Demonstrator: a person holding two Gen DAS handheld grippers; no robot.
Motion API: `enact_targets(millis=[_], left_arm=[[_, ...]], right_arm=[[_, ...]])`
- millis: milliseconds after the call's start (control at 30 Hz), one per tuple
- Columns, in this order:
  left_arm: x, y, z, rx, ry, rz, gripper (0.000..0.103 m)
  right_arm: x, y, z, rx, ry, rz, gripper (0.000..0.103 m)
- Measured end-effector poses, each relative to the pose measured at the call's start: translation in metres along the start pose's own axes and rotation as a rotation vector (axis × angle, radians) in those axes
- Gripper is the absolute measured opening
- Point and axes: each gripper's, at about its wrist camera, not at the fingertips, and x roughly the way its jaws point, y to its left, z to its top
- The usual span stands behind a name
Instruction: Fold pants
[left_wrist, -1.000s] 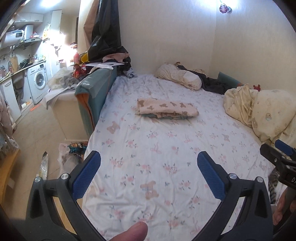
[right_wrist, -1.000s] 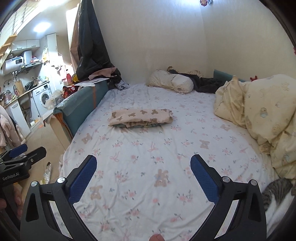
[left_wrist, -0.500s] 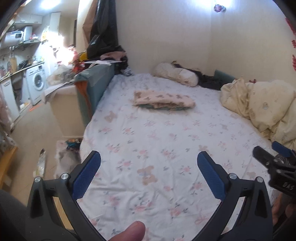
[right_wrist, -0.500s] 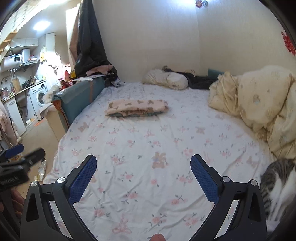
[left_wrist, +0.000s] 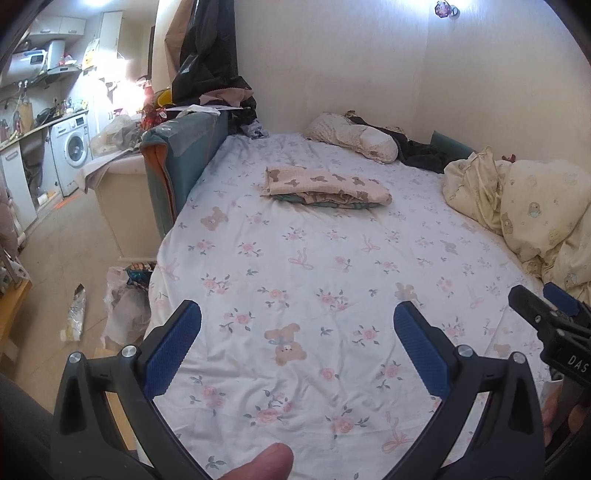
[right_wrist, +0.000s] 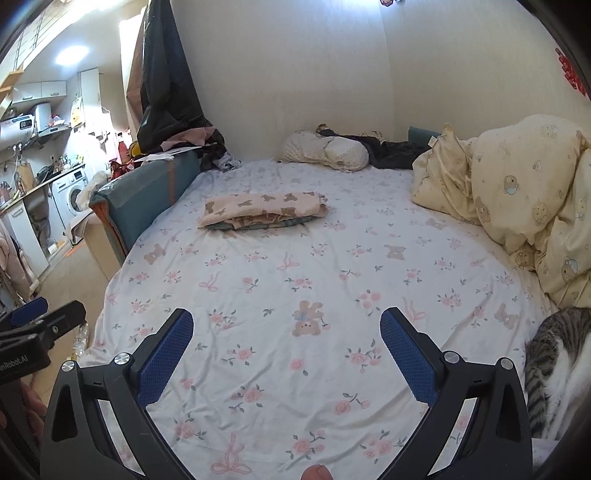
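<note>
The pink pants with a brown bear print (left_wrist: 325, 186) lie folded in a flat stack at the far middle of the bed (left_wrist: 332, 280); they also show in the right wrist view (right_wrist: 264, 214). My left gripper (left_wrist: 297, 332) is open and empty above the near end of the bed, far from the pants. My right gripper (right_wrist: 286, 334) is open and empty, also over the near end. Each gripper shows at the edge of the other's view: the right one (left_wrist: 550, 314), the left one (right_wrist: 40, 317).
A cream duvet (right_wrist: 524, 192) is piled along the right side. A pillow (right_wrist: 325, 149) and dark clothes lie at the head. A tabby cat (right_wrist: 554, 365) lies at the near right. A teal padded board (left_wrist: 177, 166) flanks the left edge; bags sit on the floor (left_wrist: 125, 299).
Both views have shifted a little: they dipped and then rose again. The pants have not moved. Both grippers stay open and empty.
</note>
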Motion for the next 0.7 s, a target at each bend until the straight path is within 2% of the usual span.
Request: enact_targets(millis=[233, 700], left_arm=[[-0.008, -0.001, 0.001, 0.003, -0.026, -0.020, 0.103], [-0.013, 0.003, 0.001, 0.014, -0.039, 0.003, 0.103]], right_arm=[[-0.003, 0.005, -0.001, -0.015, -0.011, 0.038, 0.103], [0.000, 0.013, -0.005, -0.029, 0.006, 0.058, 0.103]])
